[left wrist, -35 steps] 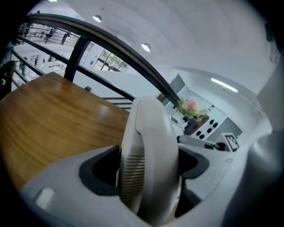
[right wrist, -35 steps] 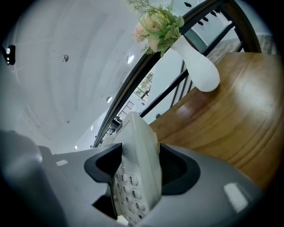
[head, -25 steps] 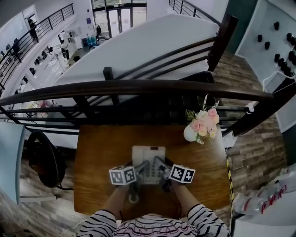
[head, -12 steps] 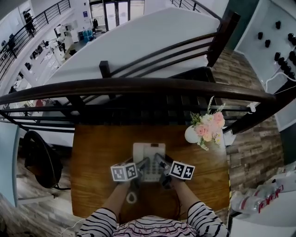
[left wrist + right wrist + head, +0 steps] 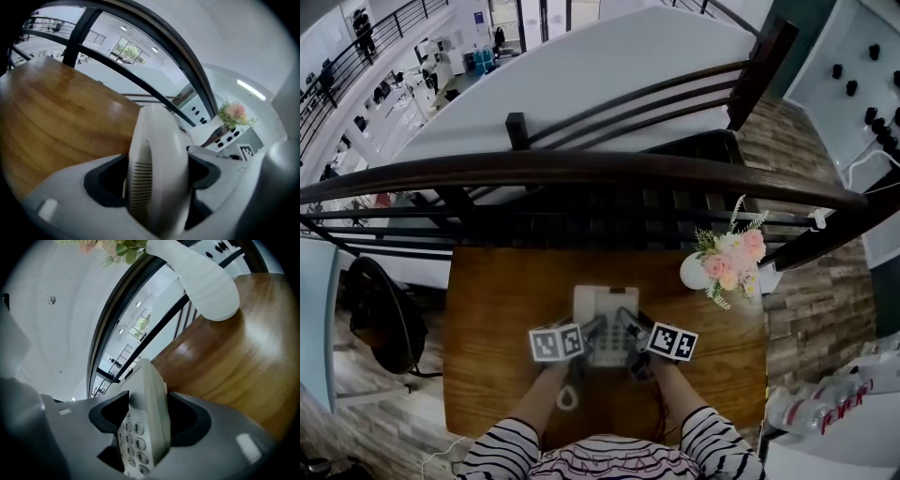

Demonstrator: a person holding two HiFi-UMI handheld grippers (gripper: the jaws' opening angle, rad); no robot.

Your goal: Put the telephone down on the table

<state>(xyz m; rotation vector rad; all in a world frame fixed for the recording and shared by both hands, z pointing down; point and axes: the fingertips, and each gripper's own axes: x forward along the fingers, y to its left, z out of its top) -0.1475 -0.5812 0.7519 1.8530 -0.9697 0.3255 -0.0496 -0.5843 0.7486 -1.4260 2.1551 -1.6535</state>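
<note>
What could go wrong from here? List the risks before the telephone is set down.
1. The left gripper clamps the handset, which only rests on the telephone; it may lift off if the grippers move unevenly.
2. The right gripper pinches only the keypad edge, so that side could slip.
3. The flower vase stands close at the right; a wide swing might tip it.

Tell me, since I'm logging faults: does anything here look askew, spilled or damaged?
Nothing stands out. The telephone is square to the table, with the left gripper shut on its handset side and the right gripper on its keypad side. The flower vase stands upright at the far right corner; no spill shows.
</note>
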